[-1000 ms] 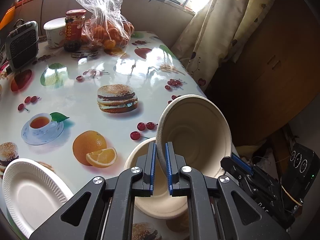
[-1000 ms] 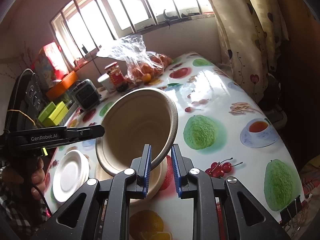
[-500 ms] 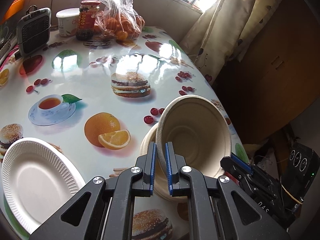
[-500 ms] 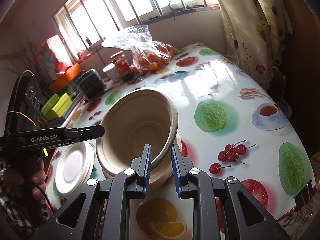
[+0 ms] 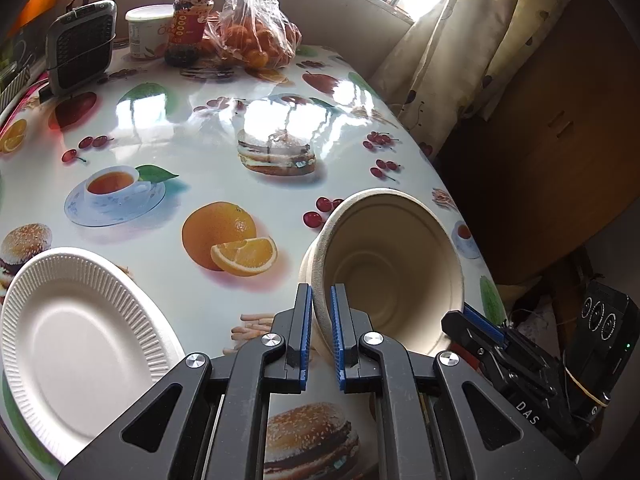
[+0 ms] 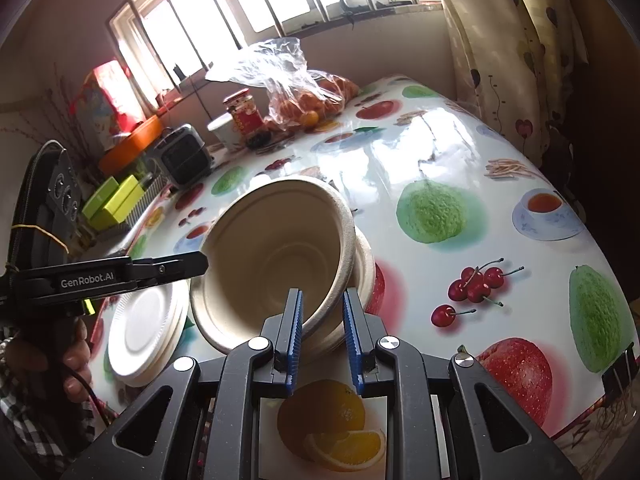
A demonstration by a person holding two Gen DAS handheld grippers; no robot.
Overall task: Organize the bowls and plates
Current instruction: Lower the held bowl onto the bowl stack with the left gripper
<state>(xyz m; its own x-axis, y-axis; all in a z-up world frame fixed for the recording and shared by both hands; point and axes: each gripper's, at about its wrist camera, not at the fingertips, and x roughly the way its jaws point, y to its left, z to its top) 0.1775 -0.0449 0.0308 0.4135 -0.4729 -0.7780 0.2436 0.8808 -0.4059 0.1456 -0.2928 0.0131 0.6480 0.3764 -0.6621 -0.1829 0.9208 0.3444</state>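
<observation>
Left wrist: bowl [image 5: 394, 270] tilted, mouth toward camera.

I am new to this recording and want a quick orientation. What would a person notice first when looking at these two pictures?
First, the beige bowl in the middle, tilted and held by its rim on both sides: left gripper on one side, right gripper on the opposite side, with another bowl beneath it. Next, the white plates stacked beside the bowls, and the bright fruit-printed tablecloth. At the far edge, a bag of oranges stands by the window.
</observation>
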